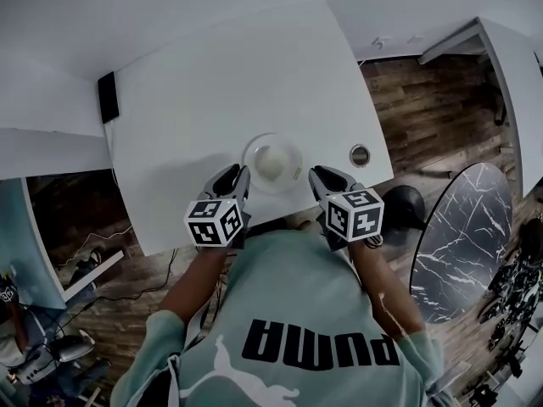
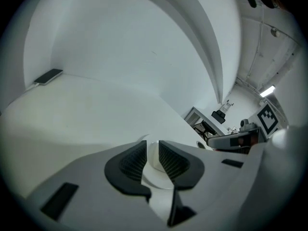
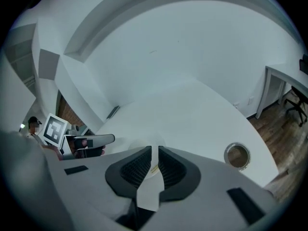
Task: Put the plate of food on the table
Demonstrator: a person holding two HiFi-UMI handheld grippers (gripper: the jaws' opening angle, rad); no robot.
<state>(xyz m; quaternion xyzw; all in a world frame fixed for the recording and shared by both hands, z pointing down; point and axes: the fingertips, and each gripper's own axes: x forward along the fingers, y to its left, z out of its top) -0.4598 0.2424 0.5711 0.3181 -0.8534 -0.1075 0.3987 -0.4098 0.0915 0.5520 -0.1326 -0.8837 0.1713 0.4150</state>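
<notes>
- Head view looks steeply down on a white desk [image 1: 212, 83] with a clear glass plate [image 1: 288, 142] at the middle of its near edge; I cannot tell whether the plate rests on the desk or hangs just above it.
- A pale round lump of food [image 1: 271, 161] sits in the middle of the plate.
- Left tool [image 1: 240, 176] meets the plate's left rim. In the left gripper view, the left tool [image 2: 153, 158] has its two dark ribbed pads drawn close, clenched on the thin rim between them.
- Right tool [image 1: 316, 176] meets the plate's right rim. In the right gripper view, the right tool [image 3: 154, 165] is likewise closed down to a narrow slit, grasping the plate's edge.
- A round metal cable grommet [image 1: 360, 154] is set into the desk near its near right corner, just beyond the right tool.
- A flat black device [image 1: 108, 97] lies at the desk's far left corner, well apart from the plate.
- Right of the desk, a dark marble-patterned round table [image 1: 462, 236] stands on the wooden floor [image 1: 424, 108].
</notes>
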